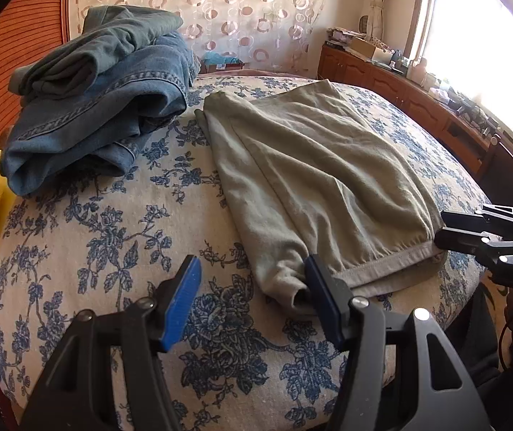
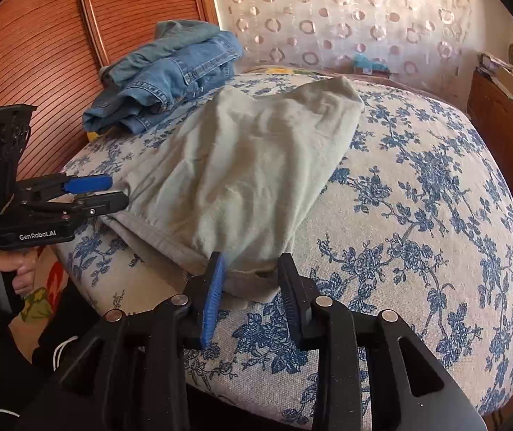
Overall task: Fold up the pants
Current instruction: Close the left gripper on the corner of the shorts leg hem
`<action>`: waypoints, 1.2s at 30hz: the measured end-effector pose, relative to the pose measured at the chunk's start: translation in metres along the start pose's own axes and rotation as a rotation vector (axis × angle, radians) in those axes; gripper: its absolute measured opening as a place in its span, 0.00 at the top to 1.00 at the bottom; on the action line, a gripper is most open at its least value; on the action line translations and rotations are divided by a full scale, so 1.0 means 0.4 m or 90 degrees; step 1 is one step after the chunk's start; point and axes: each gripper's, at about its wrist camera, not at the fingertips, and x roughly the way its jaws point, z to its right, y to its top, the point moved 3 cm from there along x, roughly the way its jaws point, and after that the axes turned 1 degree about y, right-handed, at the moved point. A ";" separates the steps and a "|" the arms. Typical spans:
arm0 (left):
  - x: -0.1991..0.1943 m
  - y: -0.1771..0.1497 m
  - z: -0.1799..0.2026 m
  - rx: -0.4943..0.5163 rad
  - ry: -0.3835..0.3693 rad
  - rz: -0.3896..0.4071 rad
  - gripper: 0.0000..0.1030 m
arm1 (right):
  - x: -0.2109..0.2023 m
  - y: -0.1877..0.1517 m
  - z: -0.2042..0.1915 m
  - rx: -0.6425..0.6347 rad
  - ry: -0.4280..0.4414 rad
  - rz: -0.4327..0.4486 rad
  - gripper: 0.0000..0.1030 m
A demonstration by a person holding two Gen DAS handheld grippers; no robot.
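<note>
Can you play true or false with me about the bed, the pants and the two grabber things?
1. The green pants lie on a flowery bedspread. True.
2. The blue jeans are spread out flat. False: they sit bunched in a heap near the wooden headboard.
3. The left hand-held gripper is open. True.
4. The right hand-held gripper is squeezing the jeans. False: it is open at the green pants' near corner.
5. The window is dark. False: bright daylight comes through.
</note>
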 end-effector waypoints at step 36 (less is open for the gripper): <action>-0.021 -0.024 0.046 -0.019 -0.066 0.006 0.58 | -0.015 -0.014 0.022 0.017 0.021 -0.005 0.93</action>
